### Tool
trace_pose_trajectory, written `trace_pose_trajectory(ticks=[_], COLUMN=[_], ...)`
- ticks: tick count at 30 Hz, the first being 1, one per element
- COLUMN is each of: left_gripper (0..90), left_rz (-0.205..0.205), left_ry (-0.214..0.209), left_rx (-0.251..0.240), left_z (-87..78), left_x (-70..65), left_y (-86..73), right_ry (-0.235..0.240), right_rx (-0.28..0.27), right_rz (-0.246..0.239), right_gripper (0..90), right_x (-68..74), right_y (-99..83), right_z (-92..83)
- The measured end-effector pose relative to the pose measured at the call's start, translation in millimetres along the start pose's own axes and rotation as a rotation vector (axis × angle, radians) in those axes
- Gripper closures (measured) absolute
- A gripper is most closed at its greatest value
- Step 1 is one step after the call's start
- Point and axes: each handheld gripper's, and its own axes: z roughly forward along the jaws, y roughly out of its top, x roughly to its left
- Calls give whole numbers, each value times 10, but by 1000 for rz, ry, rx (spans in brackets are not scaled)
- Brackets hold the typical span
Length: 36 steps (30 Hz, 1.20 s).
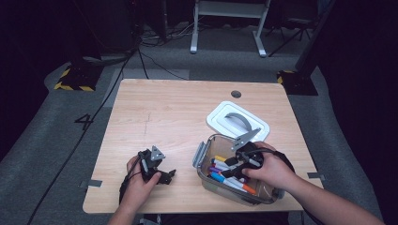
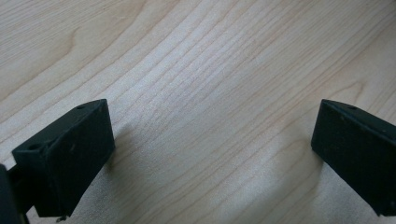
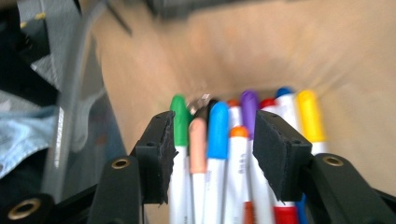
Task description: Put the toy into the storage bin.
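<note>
A clear plastic container sits at the table's front right and holds several coloured markers. My right gripper reaches down into it from the right. In the right gripper view its jaws stand open just above the markers, with white barrels and a blue cap showing between the pads; a green cap and a yellow cap lie to either side. No pad presses on a marker. My left gripper rests at the front left, open over bare wood.
The container's white lid with a grey handle lies on the table just behind it. A small round hole sits near the far edge. Cables and desk legs stand on the floor beyond the table.
</note>
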Motion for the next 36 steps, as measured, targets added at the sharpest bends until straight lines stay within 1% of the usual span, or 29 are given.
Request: trace_pose_trajectory(ticks=[2,6,7,8,9,10,11,12,14,15,16,19,24,26,27,28,29,32,34,36], left_gripper=[0,0,0,0,0,0,0,0,0,0,0,0,0,0,0,0,0,0,0,0], left_rz=[0,0,0,0,0,-1,-1,0,0,0,0,0,0,0,0,-1,0,1,2,0], left_ry=[0,2,0,0,0,0,0,2,2,2,0,2,0,2,2,0,0,0,0,3], left_rx=[0,1,0,0,0,1,1,1,1,1,0,1,0,1,1,1,-1,-3,-3,2], left_z=[0,-2,0,0,0,-1,-1,-2,-2,-2,0,-2,0,-2,-2,-1,0,1,2,-4], left_x=[0,0,0,0,0,-1,-1,0,0,0,0,0,0,0,0,0,0,0,0,-1], left_y=[0,0,0,0,0,0,0,0,0,0,0,0,0,0,0,0,0,0,1,-1], right_ry=[-24,-102,-112,-112,-143,-159,-159,-186,-211,-211,-237,-259,-276,-282,-282,-295,-295,-270,-245,-208], right_rx=[-31,-74,-85,-85,-109,-123,-123,-148,-161,-161,-173,-181,-184,-176,-176,-151,-140,-117,-103,-98], right_rz=[6,17,26,26,50,60,60,81,117,117,153,202,281,291,291,294,296,324,322,325], right_gripper=[489,488,485,485,475,473,473,473,473,473,473,468,465,466,466,470,469,466,453,454], right_x=[-17,-107,-145,-145,-232,-283,-283,-405,-528,-528,-655,-798,-1020,-1091,-1091,-1144,-1171,-1229,-1256,-1271], right_y=[15,5,-8,-8,-42,-63,-63,-119,-183,-183,-257,-349,-525,-598,-598,-670,-710,-835,-920,-1006], right_z=[-113,-338,-387,-387,-488,-537,-537,-627,-706,-706,-777,-832,-841,-827,-827,-801,-783,-709,-637,-561])
